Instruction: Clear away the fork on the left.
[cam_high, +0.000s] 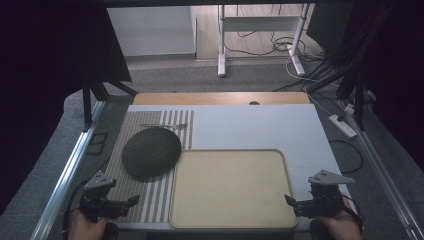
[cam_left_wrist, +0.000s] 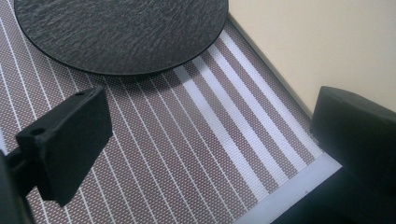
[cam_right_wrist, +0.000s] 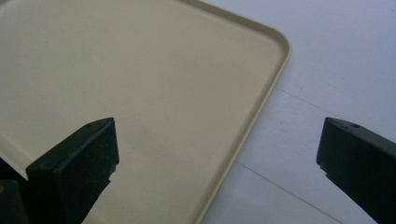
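A dark round plate sits on a striped mat at the left of the table. Its right edge is just beside a big tan tray, maybe touching; can't tell. A fork lies on the mat behind the plate.

The left gripper is at the near left corner, low over the mat, w/ its jaws wide apart and nothing between them. In the left gripper view the plate is just ahead of the jaws and the tray is off to the right.

The right gripper is at the tray's near right corner. Jaws wide apart too, holding nothing. In the right gripper view one jaw is over the tray and the other over the white table.
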